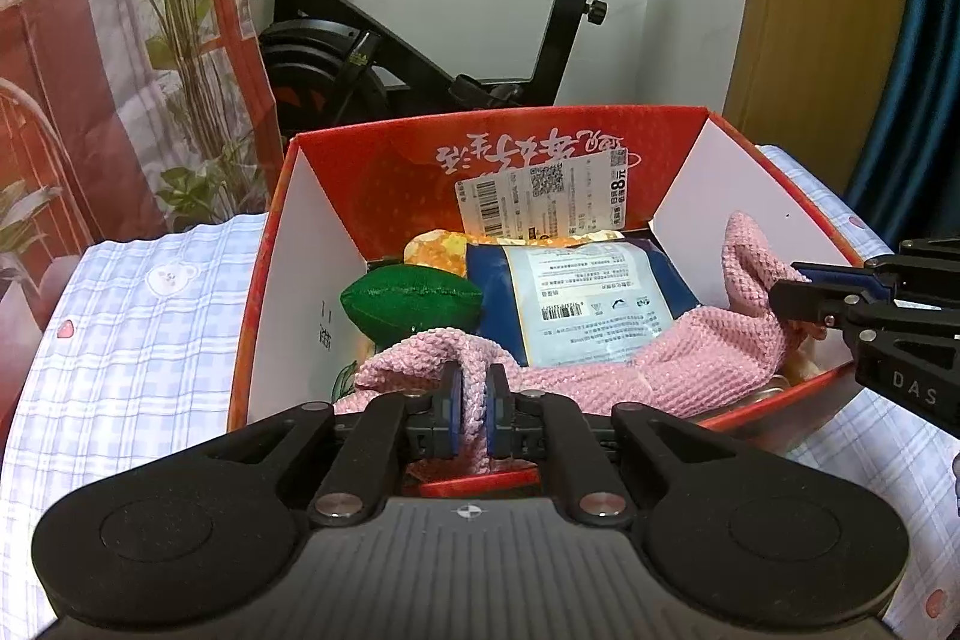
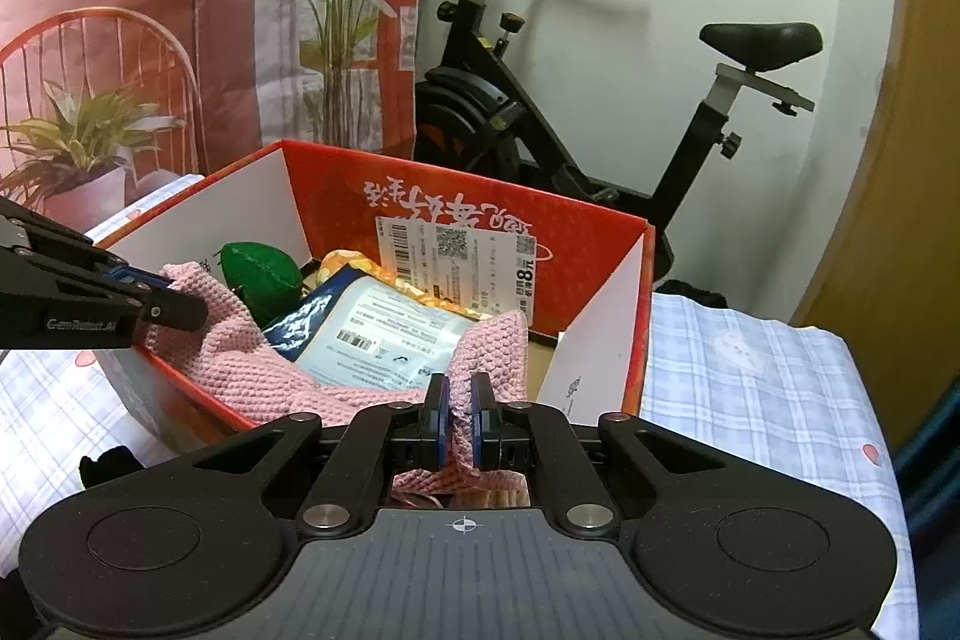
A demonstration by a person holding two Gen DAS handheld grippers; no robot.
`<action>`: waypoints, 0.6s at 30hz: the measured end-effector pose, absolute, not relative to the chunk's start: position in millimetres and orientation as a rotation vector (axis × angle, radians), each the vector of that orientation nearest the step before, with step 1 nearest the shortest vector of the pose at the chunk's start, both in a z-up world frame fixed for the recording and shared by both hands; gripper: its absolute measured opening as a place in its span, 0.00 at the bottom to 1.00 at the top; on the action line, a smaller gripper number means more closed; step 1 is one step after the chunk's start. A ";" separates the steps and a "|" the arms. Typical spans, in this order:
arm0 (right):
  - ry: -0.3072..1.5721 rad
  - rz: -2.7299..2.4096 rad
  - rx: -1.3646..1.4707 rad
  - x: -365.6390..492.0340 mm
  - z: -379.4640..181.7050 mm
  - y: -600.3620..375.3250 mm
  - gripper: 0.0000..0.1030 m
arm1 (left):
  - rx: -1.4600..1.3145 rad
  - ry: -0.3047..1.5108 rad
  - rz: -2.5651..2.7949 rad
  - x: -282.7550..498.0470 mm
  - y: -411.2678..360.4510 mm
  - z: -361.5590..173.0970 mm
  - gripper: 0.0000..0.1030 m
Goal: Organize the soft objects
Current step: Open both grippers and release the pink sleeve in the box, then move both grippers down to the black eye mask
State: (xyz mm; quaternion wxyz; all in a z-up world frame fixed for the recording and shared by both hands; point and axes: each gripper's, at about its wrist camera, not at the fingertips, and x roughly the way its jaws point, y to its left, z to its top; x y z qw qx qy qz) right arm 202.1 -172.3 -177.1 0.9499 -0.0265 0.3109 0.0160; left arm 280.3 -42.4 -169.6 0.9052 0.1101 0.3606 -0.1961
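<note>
Pink knitted cloth [image 1: 678,364] drapes across the things inside a red cardboard box [image 1: 384,148] in my left wrist view. My left tool [image 1: 472,394] is clenched on one bunched end of it at the box's near edge. A green plush [image 1: 411,301] and a blue packet [image 1: 576,304] lie in the box, under the cloth. The box sits on a checked sheet [image 1: 138,316].

From my right wrist view, my right tool [image 2: 460,415] is clenched on the cloth's other end, at the near wall of the box. An exercise bike [image 2: 540,124] stands behind.

pink cloth [image 1: 690,346] covers box [image 1: 312,244] contents; label print unreadable.
</note>
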 end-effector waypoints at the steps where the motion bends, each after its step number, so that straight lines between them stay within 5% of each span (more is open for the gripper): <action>1: 0.636 0.028 -0.053 201.8 -176.8 -172.8 0.09 | 0.232 0.740 -0.402 279.1 -42.4 -168.4 0.10; 4: 0.636 0.015 -0.047 199.6 -175.7 -173.4 0.15 | 0.242 0.726 -0.398 276.4 -42.1 -162.9 0.24; 6: 0.634 0.006 -0.035 197.7 -173.5 -175.8 0.21 | 0.228 0.702 -0.399 273.0 -38.6 -156.2 0.55; 9: 0.619 -0.018 -0.016 192.9 -166.6 -179.8 0.32 | 0.196 0.663 -0.404 263.8 -30.6 -142.1 0.75; 12: 0.587 -0.031 0.022 182.0 -158.1 -184.1 0.68 | 0.168 0.641 -0.419 254.6 -22.3 -132.9 0.85; 18: 0.552 -0.045 0.046 157.2 -147.2 -181.3 0.89 | 0.129 0.645 -0.403 228.2 -4.1 -125.4 0.85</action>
